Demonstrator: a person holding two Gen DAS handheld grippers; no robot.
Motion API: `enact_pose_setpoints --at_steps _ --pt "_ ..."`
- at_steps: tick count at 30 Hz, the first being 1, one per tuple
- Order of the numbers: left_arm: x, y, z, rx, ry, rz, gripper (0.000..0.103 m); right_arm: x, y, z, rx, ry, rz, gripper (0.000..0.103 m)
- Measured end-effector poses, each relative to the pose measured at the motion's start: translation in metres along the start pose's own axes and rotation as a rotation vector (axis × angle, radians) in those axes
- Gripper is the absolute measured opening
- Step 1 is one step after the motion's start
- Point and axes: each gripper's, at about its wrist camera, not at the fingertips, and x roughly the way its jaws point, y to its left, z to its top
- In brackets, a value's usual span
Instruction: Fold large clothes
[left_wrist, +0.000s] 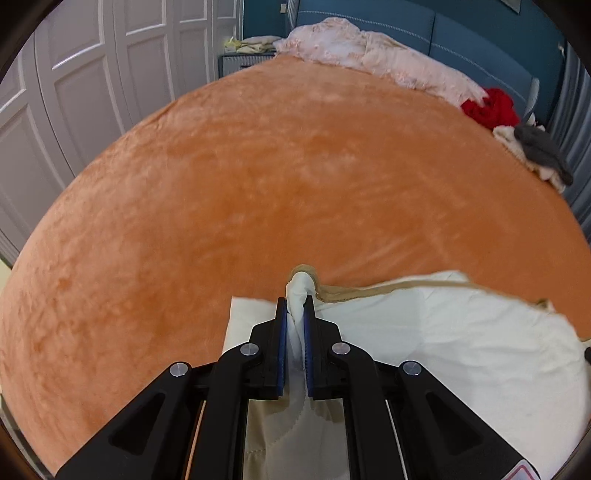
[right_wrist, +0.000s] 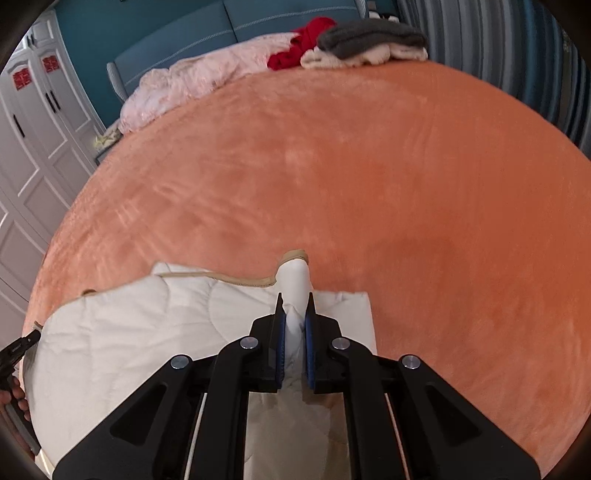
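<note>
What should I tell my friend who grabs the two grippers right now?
Left gripper: shut on a bunched corner of the white quilt.
Right gripper: shut on the quilt's other near corner.
Where: the quilt, white with tan edging, lies at the near edge of the orange bedspread. A pink blanket and a red garment sit at the far end.
Done: both corners gripped.
Left: probably carry both corners forward to fold the quilt over, then smooth it.
</note>
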Motion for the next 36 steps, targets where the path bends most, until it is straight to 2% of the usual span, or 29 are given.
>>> enact_pose_setpoints --at_steps 7,16,22,23,24,25,26,30,32,36 --pt "0.02 0.0 -0.012 0.012 0.0 0.014 0.008 0.019 -0.001 -0.01 -0.012 0.027 -0.008 0.008" --pt "0.027 0.0 -0.018 0.005 -0.022 0.018 0.011 0.027 0.001 -0.018 -0.032 0.006 -0.016 0.008" --pt "0.024 0.003 -0.016 -0.01 -0.018 0.021 0.021 0.022 -0.004 -0.018 -0.013 -0.006 0.012 0.012" --pt "0.021 0.005 -0.014 -0.013 -0.012 0.026 0.026 0.017 -0.009 -0.014 0.006 -0.003 0.022 0.019" --pt "0.015 0.007 -0.011 -0.02 -0.007 0.034 0.03 0.012 -0.012 -0.011 0.019 -0.005 0.01 0.038" --pt "0.008 0.01 -0.008 -0.029 -0.009 0.047 0.043 0.001 -0.018 -0.008 0.049 -0.022 -0.014 0.045" --pt "-0.001 0.015 -0.006 -0.047 -0.017 0.061 0.055 -0.011 -0.024 -0.007 0.075 -0.048 -0.012 0.048" --pt "-0.045 0.032 0.002 -0.101 -0.061 0.014 0.057 -0.052 -0.031 -0.001 0.09 -0.102 -0.002 0.047" --pt "-0.066 0.032 0.007 -0.105 -0.09 -0.021 0.057 -0.071 -0.023 0.001 0.064 -0.113 0.032 0.047" --pt "-0.097 -0.005 0.017 -0.051 -0.117 -0.14 0.057 -0.088 0.023 0.001 -0.034 -0.109 0.138 0.045"
